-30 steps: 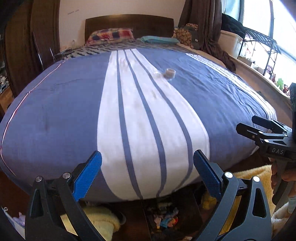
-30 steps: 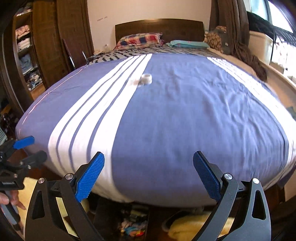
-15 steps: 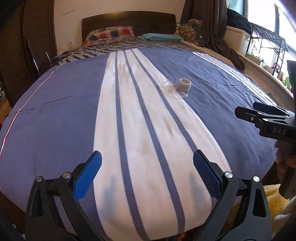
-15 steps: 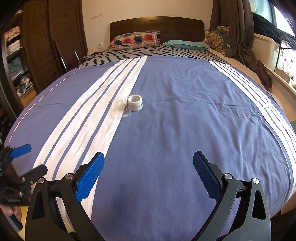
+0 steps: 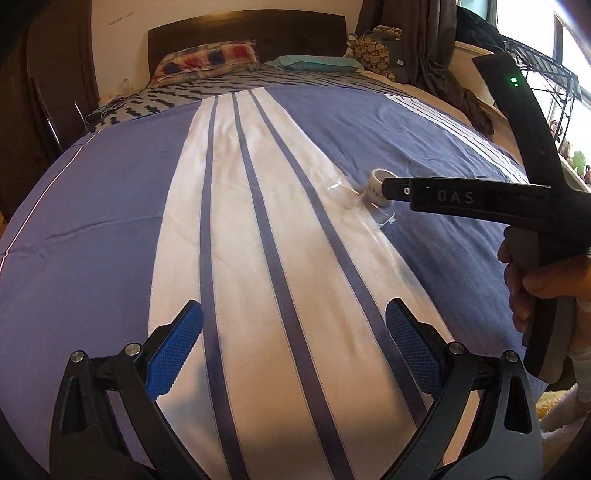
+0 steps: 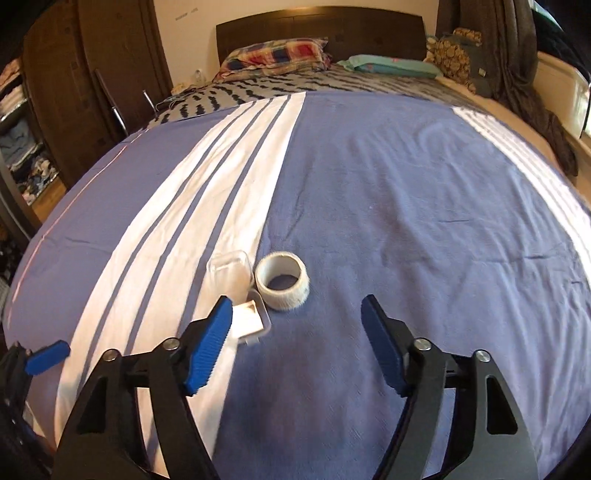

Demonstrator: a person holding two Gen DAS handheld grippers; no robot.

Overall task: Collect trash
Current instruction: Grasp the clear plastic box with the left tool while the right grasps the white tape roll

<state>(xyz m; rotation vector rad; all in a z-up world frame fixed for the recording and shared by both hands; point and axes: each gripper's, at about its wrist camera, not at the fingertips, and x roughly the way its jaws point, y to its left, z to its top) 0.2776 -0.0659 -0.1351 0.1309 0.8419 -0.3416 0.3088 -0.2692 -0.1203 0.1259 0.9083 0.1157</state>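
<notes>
Closer now, the tape roll (image 6: 282, 282) is lying on the bed (image 6: 406, 192), touching a clear plastic box (image 6: 236, 291). Right tongs (image 6: 295, 343) are hovering just before both, spread apart; left tongs (image 5: 293, 354) are gaping well back.

Striped bedspread (image 6: 369, 184), plaid pillow (image 6: 277, 55) (against headboard (image 6: 317, 18)).

Blue bedspread (image 6: 388, 192) with white stripes

A white tape roll (image 6: 282, 282) and a clear plastic box (image 6: 236, 291) lie near; far off are a red-blue-yellow checked pillow (image 6: 275, 55), a teal pillow (image 6: 388, 65), a grey zigzag blanket (image 6: 258, 92) and a dark brown headboard (image 6: 317, 26). Gripper pads (image 6: 208, 341) are blue.
</notes>
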